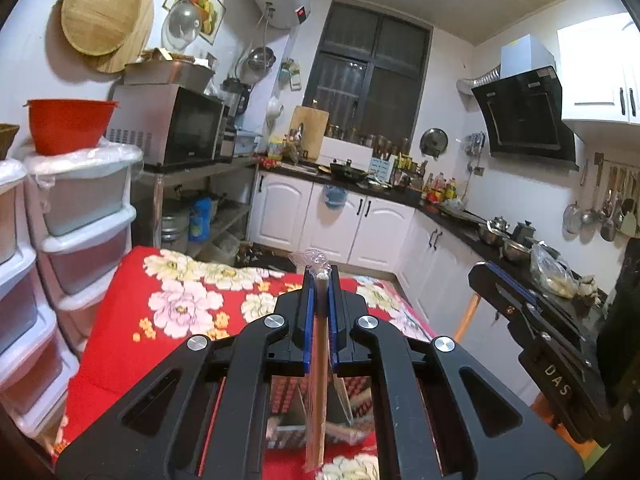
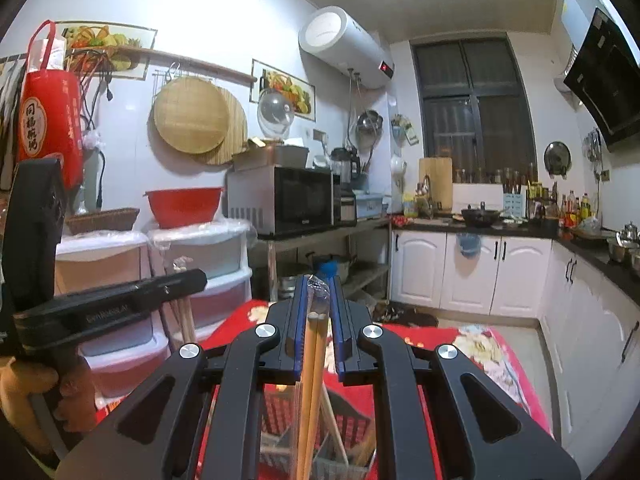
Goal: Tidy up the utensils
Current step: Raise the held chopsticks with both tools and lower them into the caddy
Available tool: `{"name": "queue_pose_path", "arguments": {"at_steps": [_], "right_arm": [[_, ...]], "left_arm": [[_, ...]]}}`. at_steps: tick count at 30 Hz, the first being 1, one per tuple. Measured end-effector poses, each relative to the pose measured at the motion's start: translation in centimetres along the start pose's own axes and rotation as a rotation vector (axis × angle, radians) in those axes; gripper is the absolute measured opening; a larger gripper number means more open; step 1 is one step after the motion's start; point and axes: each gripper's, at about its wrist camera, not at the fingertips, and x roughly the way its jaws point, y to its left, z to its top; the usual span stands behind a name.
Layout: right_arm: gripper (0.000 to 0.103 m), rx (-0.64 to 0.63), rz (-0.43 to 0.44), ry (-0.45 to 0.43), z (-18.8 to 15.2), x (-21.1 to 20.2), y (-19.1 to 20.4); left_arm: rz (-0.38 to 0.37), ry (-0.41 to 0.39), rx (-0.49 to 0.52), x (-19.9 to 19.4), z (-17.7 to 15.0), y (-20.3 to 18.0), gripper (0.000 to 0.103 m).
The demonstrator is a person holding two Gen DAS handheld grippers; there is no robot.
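My left gripper (image 1: 320,280) is shut on a pair of wooden chopsticks in a clear plastic sleeve (image 1: 318,380); they hang down between the blue pads, held high over the red floral tablecloth (image 1: 120,340). My right gripper (image 2: 320,286) is shut on a second sleeved pair of chopsticks (image 2: 312,368), also raised. Under both grippers stands a compartmented utensil basket (image 2: 344,416) with other sticks in it. Each gripper shows in the other's view: the right gripper (image 1: 486,276) at the right, the left gripper (image 2: 198,276) at the left with its chopsticks (image 2: 185,320) dangling.
Stacked plastic drawers (image 1: 84,216) with a red bowl (image 1: 68,124) on top stand left of the table. A microwave (image 1: 176,128) sits on a metal rack behind. White cabinets (image 1: 360,224) and a cluttered dark counter (image 1: 472,228) run along the back and right.
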Motion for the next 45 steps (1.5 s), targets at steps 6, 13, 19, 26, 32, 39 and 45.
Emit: {"name": "queue_pose_path", "arguments": {"at_steps": [6, 13, 19, 26, 32, 39, 45], "right_arm": [[0.011, -0.005, 0.003, -0.026, 1.2, 2.0, -0.1], [0.011, -0.022, 0.005, -0.049, 1.5, 3.9, 0.1], [0.011, -0.023, 0.003, -0.058, 1.2, 5.0, 0.0], [0.011, -0.026, 0.004, -0.042, 0.1, 6.7, -0.1], [0.011, -0.024, 0.005, -0.017, -1.3, 7.7, -0.2], [0.011, -0.016, 0.016, 0.019, -3.1, 8.1, -0.1], [0.011, -0.003, 0.017, 0.055, -4.7, 8.2, -0.2]], "left_arm": [[0.021, -0.026, -0.004, 1.4, 1.3, 0.0, 0.001], [0.059, -0.056, 0.000, 3.1, 1.8, -0.5, 0.001], [0.084, -0.064, -0.011, 5.0, 1.1, -0.2, 0.001], [0.101, -0.034, -0.047, 7.2, -0.4, 1.2, 0.001], [0.111, -0.026, -0.043, 8.1, -1.7, 1.5, 0.001], [0.114, -0.013, -0.030, 8.7, -3.1, 1.3, 0.001], [0.116, 0.018, -0.025, 9.5, -4.5, 1.5, 0.001]]}}
